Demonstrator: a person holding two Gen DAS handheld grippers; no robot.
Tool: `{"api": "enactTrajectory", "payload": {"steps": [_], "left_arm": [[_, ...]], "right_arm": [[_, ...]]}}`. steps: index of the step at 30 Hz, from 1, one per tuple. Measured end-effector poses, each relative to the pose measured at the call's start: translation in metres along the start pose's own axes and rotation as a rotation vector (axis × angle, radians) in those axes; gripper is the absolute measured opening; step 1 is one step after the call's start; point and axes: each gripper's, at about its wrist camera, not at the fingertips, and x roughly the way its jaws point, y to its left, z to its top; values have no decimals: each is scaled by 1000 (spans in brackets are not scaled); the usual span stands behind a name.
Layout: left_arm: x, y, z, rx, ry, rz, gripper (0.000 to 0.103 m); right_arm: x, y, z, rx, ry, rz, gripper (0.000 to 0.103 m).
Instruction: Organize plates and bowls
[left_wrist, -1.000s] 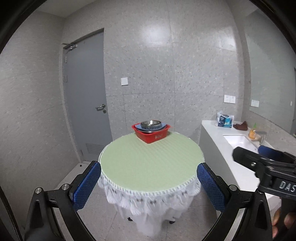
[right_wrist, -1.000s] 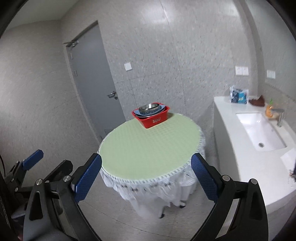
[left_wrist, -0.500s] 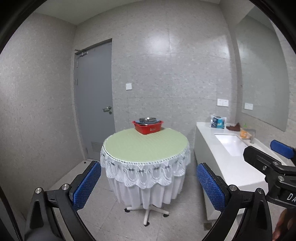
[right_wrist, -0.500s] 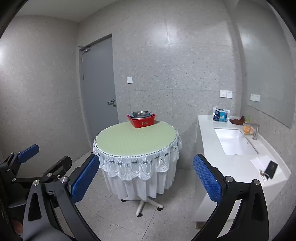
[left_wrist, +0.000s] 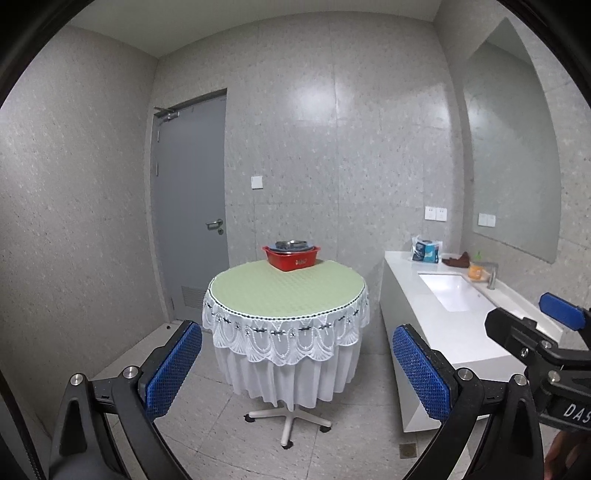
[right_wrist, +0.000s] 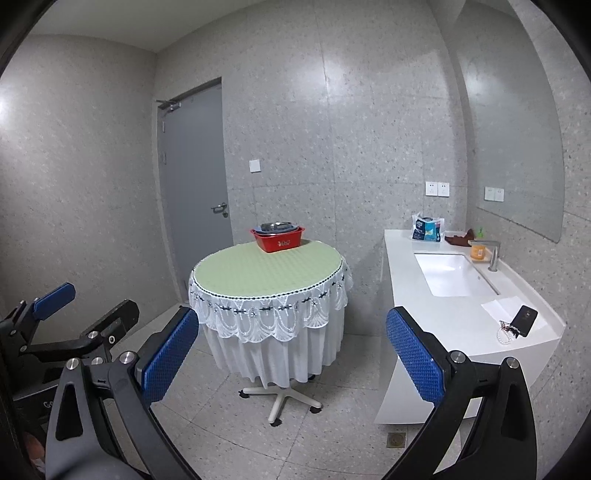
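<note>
Red plastic basket holding a steel bowl on a blue plate: far edge of round green-topped counter. Left claw and right claw: both spread, holding nothing, well apart from the basket.

Both wrist cameras look forward across the room from well back, slightly downward; each frames the round table between its own blue fingertips; the left wrist view faces it squarely, with the right gripper at its right edge; the right wrist view looks from further right, taking in more of the sink counter, with the left gripper at its left edge; both share table, red basin, grey door and counter.
</note>
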Motion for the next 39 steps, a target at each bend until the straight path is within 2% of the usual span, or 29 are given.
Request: {"api": "enactTrajectory", "payload": {"steps": [20,39], "left_arm": [[12,4,1,1,-16,5,102],[27,-12,-3,0,-16,22,102]], "right_arm": [[-10,4,-2,-16,-16,6,103],[-9,6,3,-15,-9,12,103]]}}
